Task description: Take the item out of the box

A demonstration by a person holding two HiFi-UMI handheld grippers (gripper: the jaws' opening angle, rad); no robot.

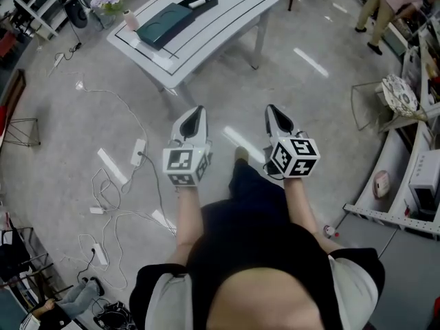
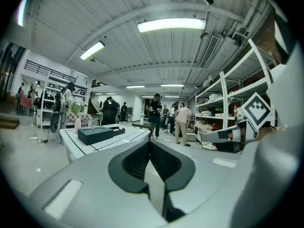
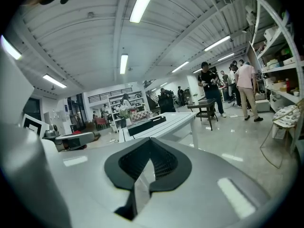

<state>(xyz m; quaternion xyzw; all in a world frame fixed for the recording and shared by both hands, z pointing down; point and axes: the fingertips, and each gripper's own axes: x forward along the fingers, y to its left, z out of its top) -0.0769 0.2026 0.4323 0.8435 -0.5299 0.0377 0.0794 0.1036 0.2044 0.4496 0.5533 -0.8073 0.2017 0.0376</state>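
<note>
The left gripper (image 2: 150,145) and the right gripper (image 3: 150,142) are each pressing their grey jaws together on nothing, side by side, pointing out over the pale floor. Well apart from them, at eleven o'clock in the head view, a flat dark-teal rectangular box (image 1: 163,25) is lying on a low white table with black ruled lines (image 1: 230,16). A pale pink cylinder (image 1: 130,20) is standing at the box's nine o'clock. The left gripper view is showing the box's shallow side wall, while the head view is giving only its top. Only the head view is showing white power strips and cables (image 1: 137,153) on the floor.
</note>
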